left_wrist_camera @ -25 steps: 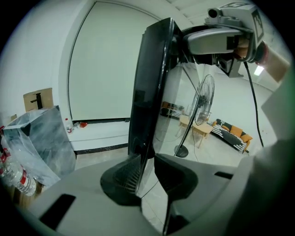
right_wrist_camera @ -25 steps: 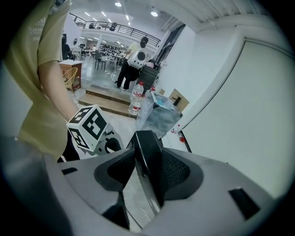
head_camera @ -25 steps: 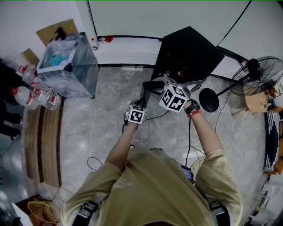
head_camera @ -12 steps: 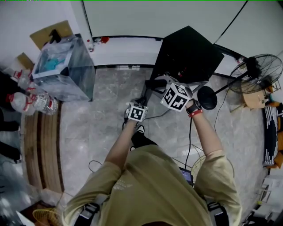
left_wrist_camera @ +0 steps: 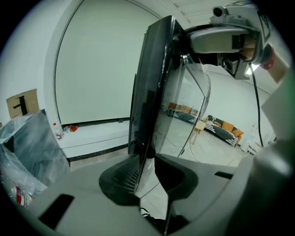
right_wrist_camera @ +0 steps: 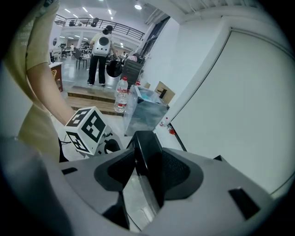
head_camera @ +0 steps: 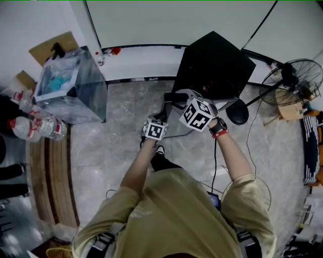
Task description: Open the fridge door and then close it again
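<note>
Light: we see bright, even indoor light; ceiling lamps [right_wrist_camera: 137, 6] shine at the top of the right gripper view.
Glare: we find a pale sheen on the floor [head_camera: 113, 136] and the room mirrored on the fridge door [left_wrist_camera: 152, 97].
Distortion: we see both gripper views bulge, with black corners.

Standing fan [head_camera: 295, 83] right; water bottles [head_camera: 35, 126], bagged bin [head_camera: 70, 88] left.

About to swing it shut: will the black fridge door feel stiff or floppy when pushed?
The fridge door looks a straight, rigid slab, so probably stiff. Its glossy face could slip a little in the right hand-held gripper.
</note>
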Action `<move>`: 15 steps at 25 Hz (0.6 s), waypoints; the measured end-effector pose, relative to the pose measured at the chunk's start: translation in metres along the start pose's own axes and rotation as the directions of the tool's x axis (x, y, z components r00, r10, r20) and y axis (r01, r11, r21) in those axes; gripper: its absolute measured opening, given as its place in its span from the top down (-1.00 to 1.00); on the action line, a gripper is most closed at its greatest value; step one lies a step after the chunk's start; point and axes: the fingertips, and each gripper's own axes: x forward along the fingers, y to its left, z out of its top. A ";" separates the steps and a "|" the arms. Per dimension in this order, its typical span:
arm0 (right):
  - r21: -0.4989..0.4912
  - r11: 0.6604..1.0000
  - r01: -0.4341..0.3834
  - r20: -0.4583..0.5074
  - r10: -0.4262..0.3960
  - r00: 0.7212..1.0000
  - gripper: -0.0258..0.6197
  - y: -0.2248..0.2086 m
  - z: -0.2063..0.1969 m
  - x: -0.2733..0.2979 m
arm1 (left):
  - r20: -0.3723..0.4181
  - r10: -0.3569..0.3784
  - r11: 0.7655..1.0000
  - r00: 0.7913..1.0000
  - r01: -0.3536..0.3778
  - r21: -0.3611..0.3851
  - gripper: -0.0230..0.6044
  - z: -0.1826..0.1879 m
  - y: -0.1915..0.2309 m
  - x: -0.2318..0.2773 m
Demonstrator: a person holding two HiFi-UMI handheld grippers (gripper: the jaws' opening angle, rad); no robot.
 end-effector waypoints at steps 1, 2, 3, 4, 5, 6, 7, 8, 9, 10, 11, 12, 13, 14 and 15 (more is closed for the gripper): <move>0.006 1.000 0.004 -0.004 -0.004 1.000 0.30 -0.004 0.000 0.002 | 0.005 0.002 1.000 1.000 -0.002 0.003 0.60 0.004 0.003 0.003; 0.011 1.000 0.005 -0.007 -0.005 1.000 0.30 -0.008 0.000 0.004 | 0.014 0.002 1.000 1.000 -0.002 0.003 0.60 0.008 0.005 0.006; 0.016 1.000 0.006 -0.010 -0.006 1.000 0.30 -0.012 -0.001 0.006 | 0.024 0.000 1.000 1.000 0.000 0.002 0.60 0.011 0.006 0.009; 0.022 1.000 0.006 -0.013 -0.006 1.000 0.30 -0.015 -0.002 0.008 | 0.030 -0.001 1.000 1.000 0.001 0.000 0.59 0.013 0.007 0.013; 0.030 1.000 0.006 -0.013 -0.006 1.000 0.31 -0.018 -0.002 0.010 | 0.032 0.000 1.000 0.999 0.000 -0.006 0.59 0.014 0.009 0.016; 0.038 0.999 0.008 -0.011 -0.007 1.000 0.31 -0.021 -0.002 0.012 | 0.031 0.005 1.000 1.000 -0.005 -0.014 0.58 0.015 0.012 0.018; 0.048 0.999 0.012 -0.007 -0.012 1.000 0.31 -0.024 -0.002 0.014 | 0.029 0.012 1.000 1.000 -0.011 -0.023 0.56 0.016 0.015 0.020; 0.056 0.998 0.020 -0.005 -0.019 1.000 0.31 -0.026 -0.002 0.016 | 0.028 0.015 0.999 0.999 -0.014 -0.029 0.56 0.018 0.017 0.022; 0.063 0.998 0.027 -0.002 -0.027 1.000 0.31 -0.030 -0.001 0.018 | 0.029 0.014 1.000 0.999 -0.013 -0.029 0.56 0.021 0.020 0.024; 0.069 0.997 0.032 0.001 -0.032 0.999 0.31 -0.034 -0.001 0.020 | 0.032 0.010 1.000 0.999 -0.009 -0.024 0.55 0.025 0.024 0.026; 0.076 0.997 0.034 0.005 -0.035 0.999 0.31 -0.038 0.000 0.023 | 0.036 0.006 1.000 0.999 -0.005 -0.018 0.55 0.029 0.028 0.030; 0.083 0.996 0.035 0.009 -0.036 0.999 0.31 -0.042 0.000 0.025 | 0.038 0.001 1.000 0.999 -0.001 -0.013 0.55 0.032 0.032 0.033; 0.091 0.995 0.035 0.013 -0.037 0.999 0.32 -0.046 0.000 0.027 | 0.036 -0.003 1.000 0.999 0.003 -0.009 0.55 0.035 0.035 0.036; 0.100 0.994 0.036 0.018 -0.038 0.999 0.32 -0.050 -0.001 0.029 | 0.032 -0.006 1.000 0.999 0.006 -0.005 0.55 0.038 0.037 0.039; 0.107 0.994 0.038 0.022 -0.041 0.999 0.33 -0.054 -0.002 0.031 | 0.025 -0.009 1.000 1.000 0.009 -0.002 0.55 0.040 0.040 0.041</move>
